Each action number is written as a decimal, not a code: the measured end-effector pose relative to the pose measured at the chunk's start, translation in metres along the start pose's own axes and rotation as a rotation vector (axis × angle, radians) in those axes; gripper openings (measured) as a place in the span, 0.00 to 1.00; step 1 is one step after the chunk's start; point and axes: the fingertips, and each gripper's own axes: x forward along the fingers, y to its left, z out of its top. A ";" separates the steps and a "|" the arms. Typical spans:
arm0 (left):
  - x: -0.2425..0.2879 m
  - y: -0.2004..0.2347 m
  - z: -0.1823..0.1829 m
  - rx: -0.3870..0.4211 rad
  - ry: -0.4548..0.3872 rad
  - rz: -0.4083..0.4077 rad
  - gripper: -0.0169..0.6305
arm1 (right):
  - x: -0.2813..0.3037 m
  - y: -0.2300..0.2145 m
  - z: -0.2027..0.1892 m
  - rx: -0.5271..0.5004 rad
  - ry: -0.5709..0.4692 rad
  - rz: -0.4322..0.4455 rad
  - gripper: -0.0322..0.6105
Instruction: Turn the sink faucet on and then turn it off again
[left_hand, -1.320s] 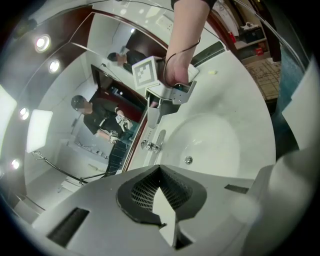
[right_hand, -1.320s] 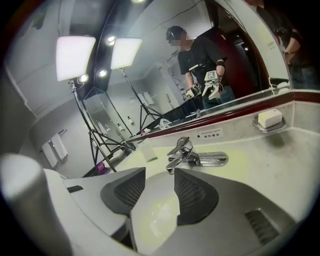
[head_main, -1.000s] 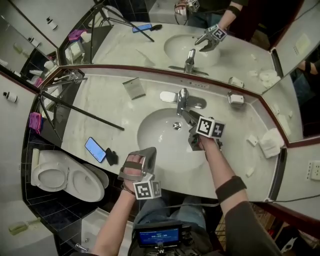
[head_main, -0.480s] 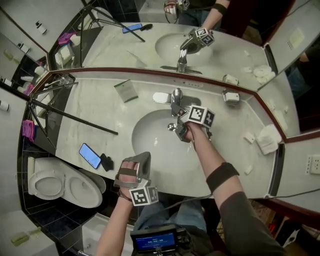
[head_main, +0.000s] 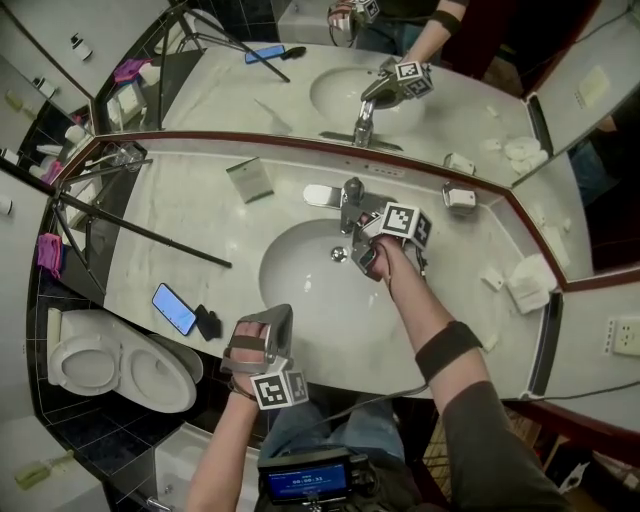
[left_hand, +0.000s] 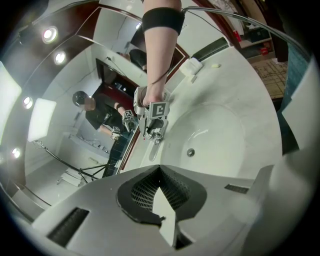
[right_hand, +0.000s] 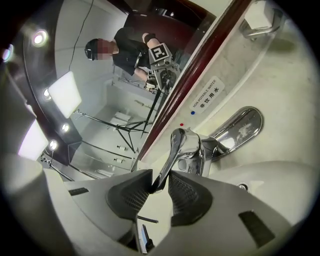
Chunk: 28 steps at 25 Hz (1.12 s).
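The chrome sink faucet (head_main: 349, 203) stands at the back of the white basin (head_main: 300, 295). Its lever handle (right_hand: 172, 152) points toward me in the right gripper view, and both pads of my right gripper (right_hand: 160, 186) press on its tip. From the head view the right gripper (head_main: 362, 238) reaches over the basin to the faucet. No water shows at the spout (right_hand: 240, 127). My left gripper (head_main: 272, 322) hovers at the counter's front edge, shut and empty; its pads meet in the left gripper view (left_hand: 160, 182), which looks across the basin at the faucet (left_hand: 156, 140).
A blue phone (head_main: 173, 308) and a small black object (head_main: 208, 323) lie on the counter at the left. A tripod leg (head_main: 140, 235) crosses the left counter. A soap dish (head_main: 460, 197), a folded towel (head_main: 527, 280) and a card (head_main: 250, 180) sit around the basin. The toilet (head_main: 100, 365) is lower left.
My right gripper moved up and left from over the basin to the faucet, rolled, and closed its jaws on the lever handle. The left gripper stayed put.
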 end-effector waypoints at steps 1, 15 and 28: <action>0.001 -0.001 -0.001 -0.001 0.002 -0.001 0.03 | 0.000 0.001 0.001 0.017 -0.003 0.003 0.22; 0.009 0.005 -0.006 -0.019 0.011 0.003 0.03 | 0.005 0.011 0.030 0.095 0.039 -0.103 0.29; 0.004 0.009 -0.012 -0.022 0.023 0.016 0.03 | 0.002 0.005 0.031 0.124 0.060 -0.160 0.28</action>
